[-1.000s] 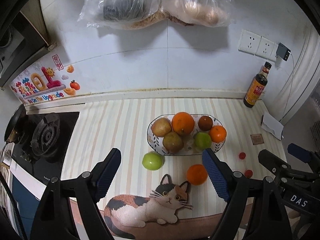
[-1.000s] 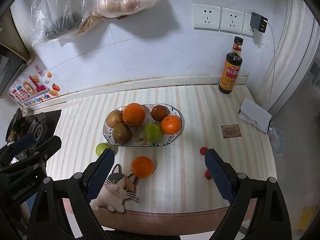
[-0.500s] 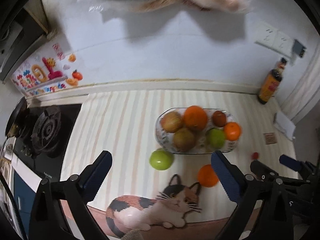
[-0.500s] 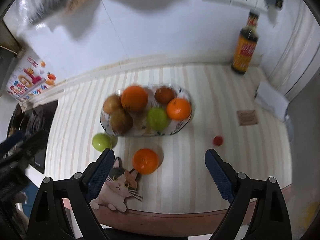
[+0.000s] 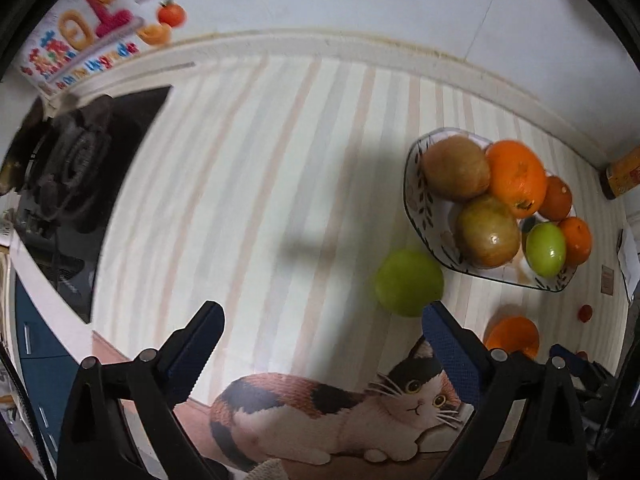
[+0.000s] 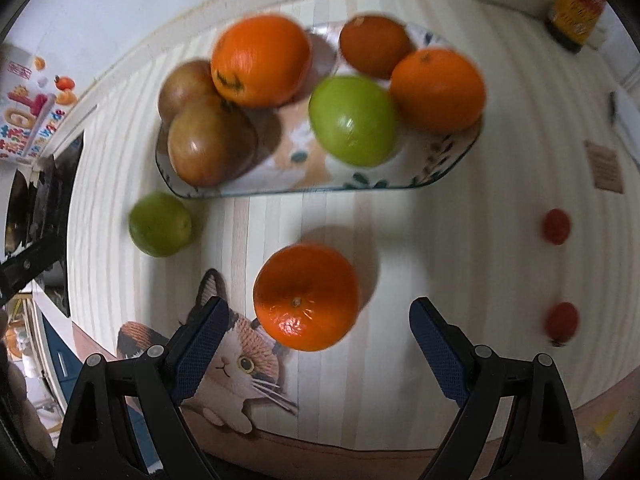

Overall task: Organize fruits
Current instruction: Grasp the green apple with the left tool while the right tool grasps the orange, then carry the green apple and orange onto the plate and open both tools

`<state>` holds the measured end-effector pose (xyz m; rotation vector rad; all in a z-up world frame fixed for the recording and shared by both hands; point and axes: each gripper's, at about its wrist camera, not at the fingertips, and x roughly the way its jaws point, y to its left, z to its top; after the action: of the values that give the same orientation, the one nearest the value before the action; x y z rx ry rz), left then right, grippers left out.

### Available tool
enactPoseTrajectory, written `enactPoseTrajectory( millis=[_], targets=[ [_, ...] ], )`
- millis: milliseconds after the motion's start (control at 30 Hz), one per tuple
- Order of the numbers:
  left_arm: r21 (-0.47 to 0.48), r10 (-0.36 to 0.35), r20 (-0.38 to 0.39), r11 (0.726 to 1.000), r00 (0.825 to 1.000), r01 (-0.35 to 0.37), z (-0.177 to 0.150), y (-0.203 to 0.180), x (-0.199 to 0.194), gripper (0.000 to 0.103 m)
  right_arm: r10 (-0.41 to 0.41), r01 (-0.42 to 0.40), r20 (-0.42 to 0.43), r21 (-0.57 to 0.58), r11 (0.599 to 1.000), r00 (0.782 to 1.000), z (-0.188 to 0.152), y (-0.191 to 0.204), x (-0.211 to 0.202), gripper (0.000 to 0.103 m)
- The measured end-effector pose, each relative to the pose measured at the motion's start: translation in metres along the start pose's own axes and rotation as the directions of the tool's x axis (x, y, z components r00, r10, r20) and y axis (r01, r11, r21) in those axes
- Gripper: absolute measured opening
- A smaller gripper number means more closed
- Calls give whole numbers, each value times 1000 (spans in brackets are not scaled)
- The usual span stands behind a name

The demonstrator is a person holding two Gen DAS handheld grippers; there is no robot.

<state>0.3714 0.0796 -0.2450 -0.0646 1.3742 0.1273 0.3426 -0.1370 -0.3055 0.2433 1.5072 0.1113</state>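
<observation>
- Loose orange (image 6: 306, 297): I see dimpled, glossy peel.
- Green fruit (image 5: 409, 282): smooth, matt skin.
- Bowl (image 6: 448, 156): glazed, painted ceramic.
- Countertop (image 5: 248, 184): smooth striped covering.
- My right gripper's (image 6: 316, 342) pads (image 6: 434, 344): blue, knurled, on matt black plastic.

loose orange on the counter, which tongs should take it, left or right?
Right, probably. The right tongs are open with the loose orange lined up just ahead between the fingers. The left tongs face bare counter beside the green fruit.
</observation>
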Motion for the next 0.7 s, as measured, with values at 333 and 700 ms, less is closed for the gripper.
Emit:
enactPoseTrajectory(
  millis=[333,700],
  targets=[
    [70,-79,-150,993,986,90,16,-46,66,101,9,-11,-48,-22,1000,999,-1,9,33,68],
    [111,-130,-135,983,982,145,-5,-57,74,61,29,-31,-68,-28,999,997,-15,4,34,68]
  ],
)
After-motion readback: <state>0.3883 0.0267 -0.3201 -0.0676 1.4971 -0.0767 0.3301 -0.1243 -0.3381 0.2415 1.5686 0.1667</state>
